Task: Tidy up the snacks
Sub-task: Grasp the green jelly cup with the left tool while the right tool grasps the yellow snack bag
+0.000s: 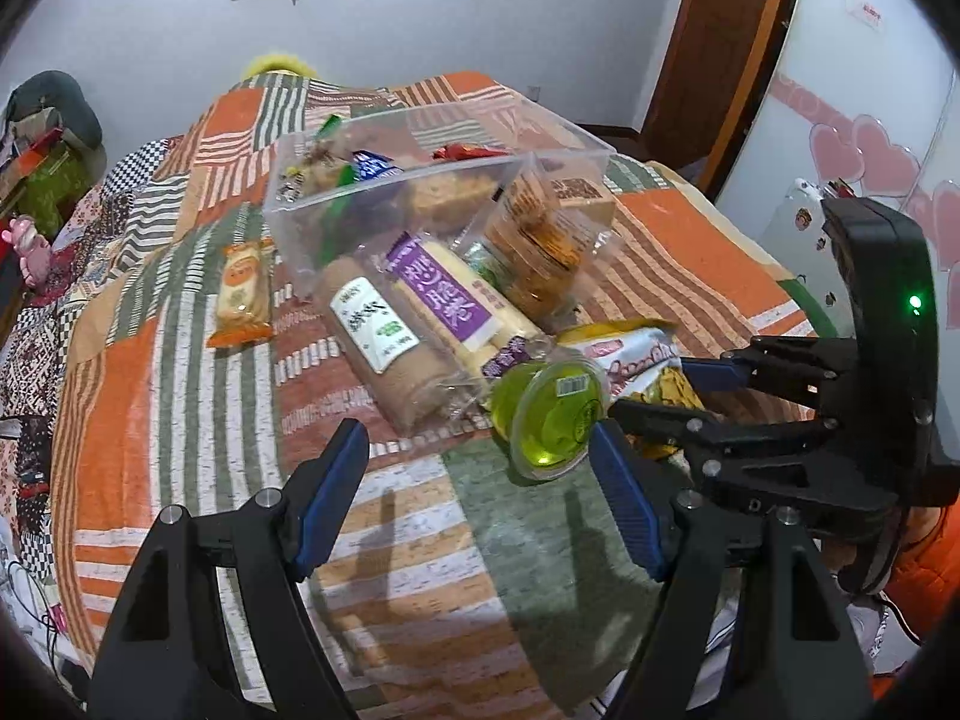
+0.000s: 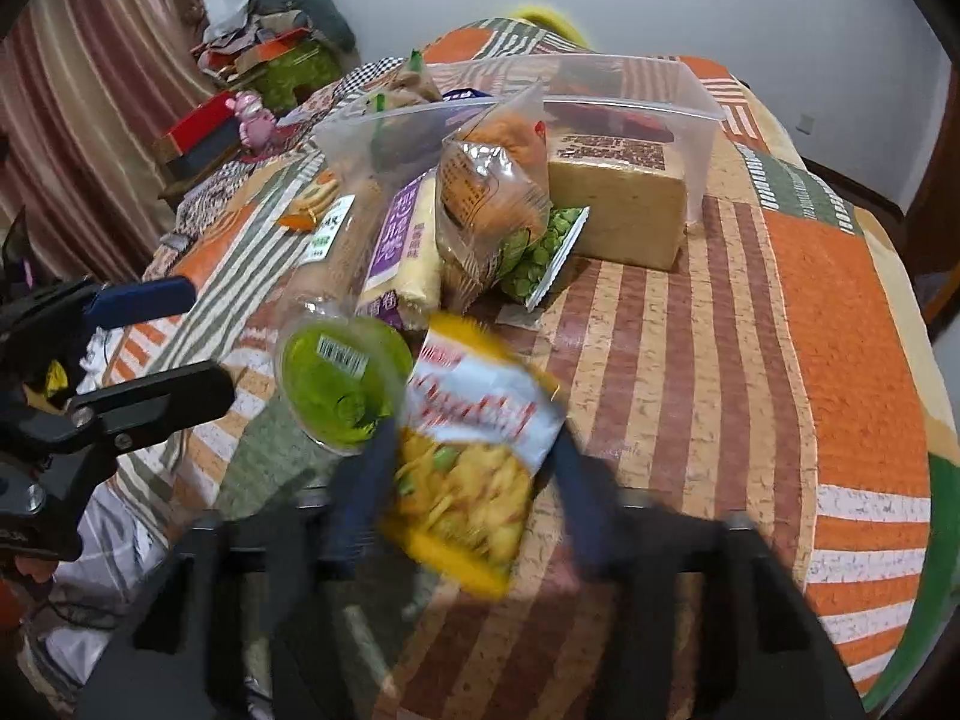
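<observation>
1. Lying on the patchwork quilt (image 2: 750,300) of the bed, the snacks spill out from a clear plastic bin (image 1: 384,180) tipped on its side.
2. The right claw (image 2: 468,474) has its blue pads on either side of a yellow-and-white chip bag (image 2: 474,444); the picture is blurred there, so I cannot tell whether the pads press on it.
3. The left claw (image 1: 480,486) stands wide and holds nothing, its blue fingers (image 1: 336,492) over bare quilt.
4. A green jelly cup (image 1: 552,414) lies on its side just beside the chip bag, its lid close to the left claw's inner finger.
5. Beyond the cup lie a brown roll cake (image 1: 384,348) and a purple-labelled cream roll (image 1: 456,294), side by side and touching.
6. A bag of crackers (image 2: 492,192) leans at the bin's mouth, with a packet of green peas (image 2: 540,258) under it and a tan block (image 2: 624,204) next to it.
7. A small orange biscuit packet (image 1: 243,294) lies apart to the left of the pile.
</observation>
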Motion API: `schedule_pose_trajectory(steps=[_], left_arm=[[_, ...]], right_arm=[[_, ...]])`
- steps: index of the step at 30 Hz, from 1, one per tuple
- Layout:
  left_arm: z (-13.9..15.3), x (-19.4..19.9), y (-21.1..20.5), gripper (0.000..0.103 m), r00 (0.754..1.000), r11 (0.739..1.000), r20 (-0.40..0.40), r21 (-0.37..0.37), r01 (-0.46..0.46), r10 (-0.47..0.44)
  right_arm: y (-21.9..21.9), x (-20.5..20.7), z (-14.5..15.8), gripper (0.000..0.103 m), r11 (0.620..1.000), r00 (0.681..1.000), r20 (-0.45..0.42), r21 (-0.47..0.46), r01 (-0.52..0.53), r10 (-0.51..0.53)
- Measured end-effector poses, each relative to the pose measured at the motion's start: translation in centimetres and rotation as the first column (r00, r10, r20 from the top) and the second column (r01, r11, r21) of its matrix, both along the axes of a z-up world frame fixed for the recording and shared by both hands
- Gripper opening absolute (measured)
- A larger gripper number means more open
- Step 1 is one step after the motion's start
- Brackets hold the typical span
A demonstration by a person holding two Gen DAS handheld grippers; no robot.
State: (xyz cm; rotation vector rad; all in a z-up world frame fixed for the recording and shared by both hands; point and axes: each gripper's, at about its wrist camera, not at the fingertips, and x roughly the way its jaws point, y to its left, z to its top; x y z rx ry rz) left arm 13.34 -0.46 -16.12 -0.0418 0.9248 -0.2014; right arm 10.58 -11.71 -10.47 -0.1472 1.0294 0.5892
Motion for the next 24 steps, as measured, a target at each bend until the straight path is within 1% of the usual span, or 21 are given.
schedule_pose_trajectory(steps=[5,9,11,17,19,21,24], left_arm=[[-0.7,0.6,-1.6,0.076,0.999,1.0,-0.022,-0.006,0.026,-0.026],[-1.5,1.4,-3.1,0.076,0.998,0.999,-0.039,0.003,0.044,-0.044],[-1.9,1.9,-3.5,0.076,0.998,0.999,-0.049,0.003,0.042,-0.042],[-3.3,3.0,-4.8,0.076,0.997,0.999,-0.065,0.021,0.04,-0.039],[-3.6,3.1,-5.0,0.073,0.997,0.999,-0.066,0.015,0.042,-0.041],[-4.1,3.2,-5.2,0.058,0.997,0.999,-0.069,0.026,0.034,-0.033],[-4.2,3.1,-4.6,0.058,0.997,1.0,-0.068,-0.003,0.028,-0.028]], right_arm=[[-1.9,-0.9,0.2,0.029,1.0,1.0,0.028,0.014,0.006,-0.006],[-3.9,-1.1,0.7,0.026,0.998,0.998,0.034,0.043,0.047,-0.049],[-4.7,-1.2,1.0,0.026,0.997,0.997,0.042,0.044,0.065,-0.067],[-6.3,-1.4,1.7,0.021,0.993,0.994,0.045,0.075,0.092,-0.095],[-6.4,-1.4,1.8,0.02,0.992,0.994,0.047,0.081,0.096,-0.1],[-6.4,-1.5,1.8,0.02,0.992,0.994,0.048,0.084,0.096,-0.101],[-6.5,-1.4,2.0,0.019,0.992,0.994,0.047,0.087,0.096,-0.1]])
